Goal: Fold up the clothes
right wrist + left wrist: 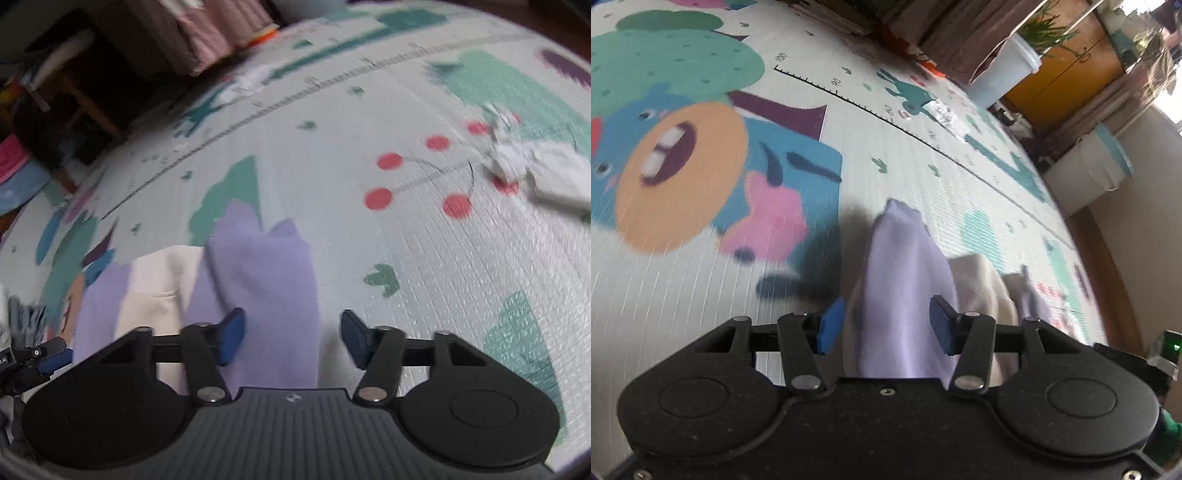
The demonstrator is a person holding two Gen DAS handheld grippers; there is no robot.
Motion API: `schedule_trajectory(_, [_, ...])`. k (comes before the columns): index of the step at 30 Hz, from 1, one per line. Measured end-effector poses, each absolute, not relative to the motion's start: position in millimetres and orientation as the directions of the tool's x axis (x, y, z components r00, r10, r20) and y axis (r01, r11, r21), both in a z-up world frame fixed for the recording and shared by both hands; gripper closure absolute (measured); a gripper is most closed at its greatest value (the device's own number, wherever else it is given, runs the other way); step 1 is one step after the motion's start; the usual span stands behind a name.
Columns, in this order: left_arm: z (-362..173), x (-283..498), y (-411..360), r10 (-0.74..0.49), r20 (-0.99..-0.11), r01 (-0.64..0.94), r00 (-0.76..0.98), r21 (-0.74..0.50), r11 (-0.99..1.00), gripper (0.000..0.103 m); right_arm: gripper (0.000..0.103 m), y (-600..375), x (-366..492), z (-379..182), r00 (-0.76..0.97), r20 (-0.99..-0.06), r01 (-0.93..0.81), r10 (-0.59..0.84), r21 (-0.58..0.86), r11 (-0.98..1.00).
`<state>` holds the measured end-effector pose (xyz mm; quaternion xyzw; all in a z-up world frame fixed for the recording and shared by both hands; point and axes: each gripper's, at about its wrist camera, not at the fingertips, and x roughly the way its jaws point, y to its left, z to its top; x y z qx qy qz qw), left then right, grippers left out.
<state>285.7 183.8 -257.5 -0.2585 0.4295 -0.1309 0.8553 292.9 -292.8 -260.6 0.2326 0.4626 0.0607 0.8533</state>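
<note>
Both tools, left (886, 325) and right (291, 338), tilt downward, released over lilac cloth (901, 277).

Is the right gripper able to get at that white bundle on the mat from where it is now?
Probably yes. The right gripper is open over the purple garment, and only bare mat lies between it and the white bundle, though that sits well off to the side.

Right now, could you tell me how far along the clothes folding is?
Done: nothing looks neatly folded. In hand: the left gripper and right gripper stand open around parts of the lilac garment, neither clamping it. Left: folding it and the cream garment on the play mat.
</note>
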Motion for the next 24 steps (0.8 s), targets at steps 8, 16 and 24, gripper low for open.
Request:
schedule_trajectory(8, [-244.5, 286.2, 185.2, -0.389, -0.650, 0.046, 0.652, -0.479, 0.877, 0.100, 0.093, -294.0, 276.7, -252.5, 0.632, -0.712, 0.118, 0.306, 0.479, 0.870])
schedule_trajectory(16, [-227.4, 208.8, 254.2, -0.199, -0.631, -0.187, 0.750, -0.491, 0.851, 0.101, 0.095, -336.3, 215.5, -228.4, 0.742, -0.634, 0.228, 0.220, 0.547, 0.806])
schedule_trajectory(24, [-256.6, 97.4, 321.4, -0.005, -0.697, -0.479, 0.717, -0.498, 0.723, 0.099, 0.091, -414.7, 127.8, -258.3, 0.721, -0.692, 0.496, 0.034, 0.550, 0.672])
